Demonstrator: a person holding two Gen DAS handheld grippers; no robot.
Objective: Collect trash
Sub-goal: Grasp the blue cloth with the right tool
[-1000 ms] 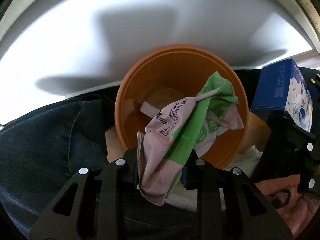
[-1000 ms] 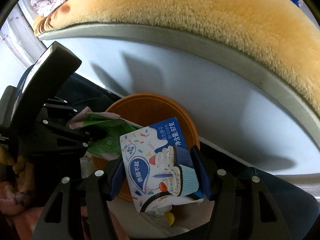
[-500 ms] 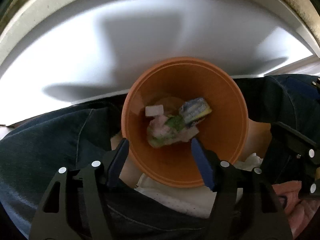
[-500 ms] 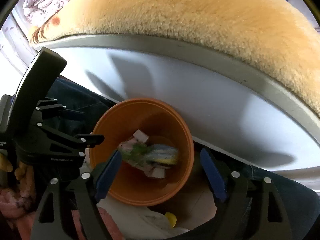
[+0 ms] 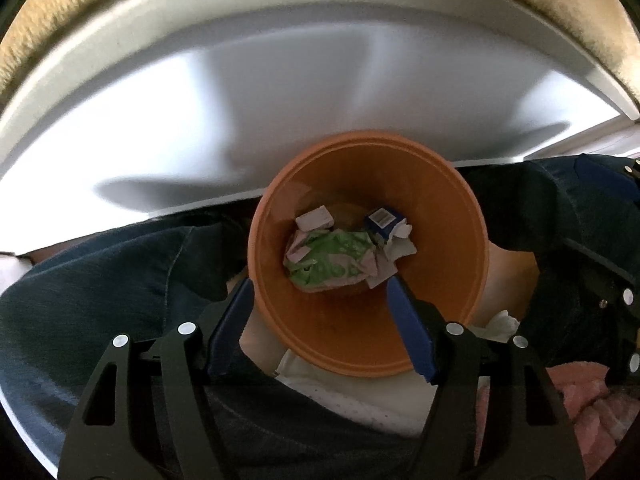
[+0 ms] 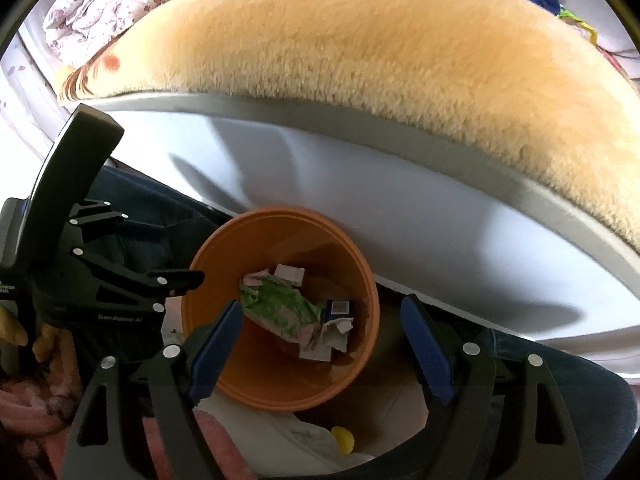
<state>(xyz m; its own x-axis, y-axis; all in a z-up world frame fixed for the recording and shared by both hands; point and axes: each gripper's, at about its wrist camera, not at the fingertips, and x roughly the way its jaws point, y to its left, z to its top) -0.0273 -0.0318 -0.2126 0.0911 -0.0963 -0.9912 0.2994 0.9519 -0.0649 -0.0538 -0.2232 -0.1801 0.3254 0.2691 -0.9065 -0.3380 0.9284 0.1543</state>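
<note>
An orange bin [image 5: 452,240] stands on the floor against a white bed frame; it also shows in the right wrist view [image 6: 208,320]. Inside lie a crumpled green and pink wrapper [image 5: 328,260], a blue carton [image 5: 382,220] and a small white box [image 5: 314,219]. The right wrist view shows the same wrapper [image 6: 280,308] and carton [image 6: 338,310]. My left gripper [image 5: 320,300] is open and empty above the bin's near rim. My right gripper [image 6: 322,320] is open and empty above the bin. The left gripper's body [image 6: 92,280] shows at the left of the right wrist view.
A white bed frame [image 5: 240,100] runs behind the bin, with a tan fleece blanket [image 6: 360,60] on top. Dark denim clothing [image 5: 100,280] lies left and right of the bin. A white tissue [image 5: 500,324] and pink fabric [image 5: 592,400] lie at the right.
Both grippers opened and dropped their loads: the wrapper from the left, the blue carton from the right. Both items now lie in the bin, and both grippers have pulled back slightly.
</note>
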